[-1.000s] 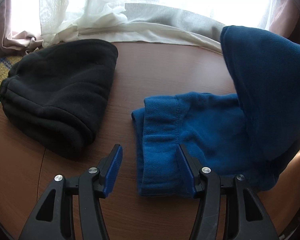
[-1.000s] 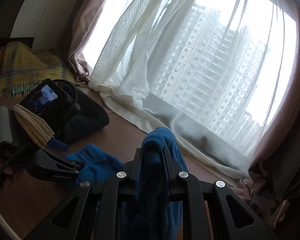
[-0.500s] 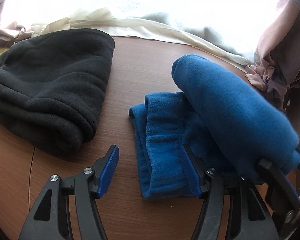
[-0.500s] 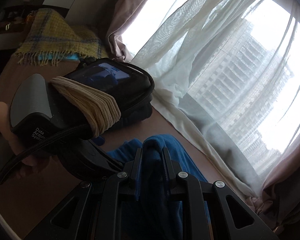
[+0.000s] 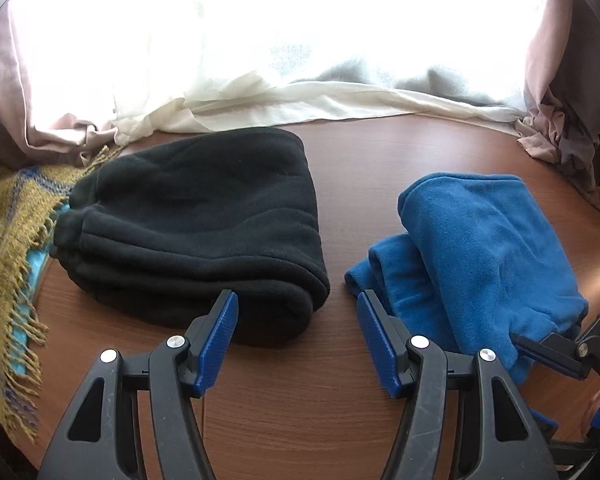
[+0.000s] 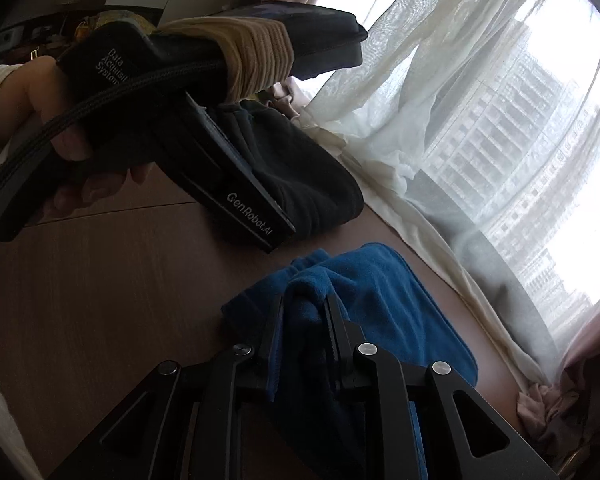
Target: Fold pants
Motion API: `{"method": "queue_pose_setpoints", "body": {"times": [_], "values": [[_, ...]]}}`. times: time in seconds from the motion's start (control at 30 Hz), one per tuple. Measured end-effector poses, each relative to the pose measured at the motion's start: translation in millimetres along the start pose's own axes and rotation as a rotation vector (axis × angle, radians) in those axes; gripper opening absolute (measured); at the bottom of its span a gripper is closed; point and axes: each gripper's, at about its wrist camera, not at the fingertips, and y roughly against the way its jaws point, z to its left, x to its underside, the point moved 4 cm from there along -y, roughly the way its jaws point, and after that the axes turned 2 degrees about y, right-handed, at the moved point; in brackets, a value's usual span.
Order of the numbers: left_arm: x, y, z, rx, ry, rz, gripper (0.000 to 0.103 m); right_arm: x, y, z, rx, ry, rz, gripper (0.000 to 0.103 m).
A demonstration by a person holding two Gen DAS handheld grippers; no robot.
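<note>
Right claw (image 6: 305, 320) grips a bunch of the blue pants (image 6: 380, 292), fleece pinched between the pads, jaws easing apart a little. Left claw (image 5: 298, 344) open, nothing between the pads, hovering over bare wooden counter (image 5: 300, 408) in the gap between the two garments. Blue pants folded on the counter, right of the left claw, top layer lying flat over the lower one. Folded black pants (image 5: 196, 232) just left of them, apart, a strip of counter between. Yellow fringed blanket (image 5: 8, 264) at the far left edge, white curtain (image 5: 260, 100) pooled along the back, pink curtain (image 5: 556, 140) bunched at right. Left hand (image 6: 60, 128) on its claw handle crosses the right view, blocking part of the black pants. Versus a second ago: blue flap then held high is now laid down; left claw has shifted left, off the waistband.
</note>
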Motion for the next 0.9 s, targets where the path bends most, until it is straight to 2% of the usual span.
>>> {"method": "queue_pose_setpoints", "body": {"times": [0.1, 0.27, 0.33, 0.43, 0.57, 0.63, 0.7, 0.8, 0.9], "values": [[-3, 5, 0, -0.027, -0.051, -0.017, 0.062, 0, 0, 6, -0.058, -0.035, 0.011, 0.031], [-18, 14, -4, 0.04, -0.092, -0.044, 0.062, -1, 10, 0, -0.117, -0.148, 0.026, 0.034], [-26, 17, -7, 0.089, -0.102, -0.059, 0.062, -3, 22, -14, -0.084, -0.226, 0.002, 0.034], [-41, 13, -8, 0.202, -0.1, -0.069, 0.062, -4, 33, -37, 0.032, -0.348, -0.028, 0.034], [-57, -4, -10, 0.317, -0.079, -0.041, 0.061, 3, 13, -57, 0.101, -0.507, 0.008, 0.036], [-61, -13, -14, 0.357, -0.092, -0.019, 0.061, 7, 0, -57, 0.106, -0.543, 0.034, 0.036], [-60, -21, -21, 0.397, -0.112, 0.013, 0.061, 15, -16, -54, 0.069, -0.552, 0.093, 0.036], [-56, -32, -36, 0.517, -0.119, 0.076, 0.06, 27, -23, -41, 0.023, -0.565, 0.143, 0.036], [-53, -43, -50, 0.563, -0.137, 0.121, 0.058, 33, -26, -38, -0.001, -0.581, 0.161, 0.036]]}}
